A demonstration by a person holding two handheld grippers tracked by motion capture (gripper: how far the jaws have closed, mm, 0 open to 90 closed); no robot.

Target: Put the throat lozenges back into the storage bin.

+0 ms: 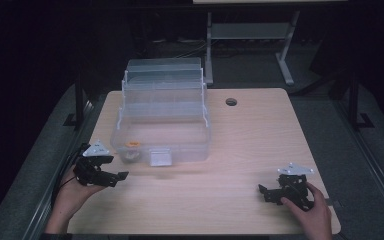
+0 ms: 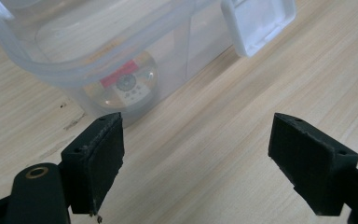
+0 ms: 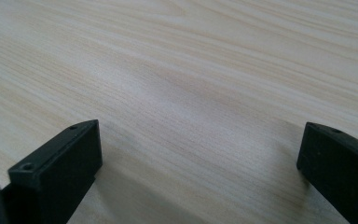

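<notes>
A clear plastic toolbox [image 1: 161, 117] stands open on the wooden table [image 1: 250, 145], its tiered trays folded back and a white latch [image 1: 160, 157] hanging at its front. Inside its near left corner lies a round roll with a red and white label [image 2: 127, 84], and an orange item [image 1: 132, 144] sits just behind. My left gripper [image 1: 116, 176] rests at the table's left edge, open, jaws pointing at the box's front corner. My right gripper [image 1: 266, 192] rests near the front right, open over bare wood, with nothing between its jaws [image 3: 200, 172].
A round cable hole [image 1: 231, 102] is in the table's back right. Behind the table stands a white desk frame [image 1: 250, 35] on a dark floor. Bare wood stretches between the two grippers.
</notes>
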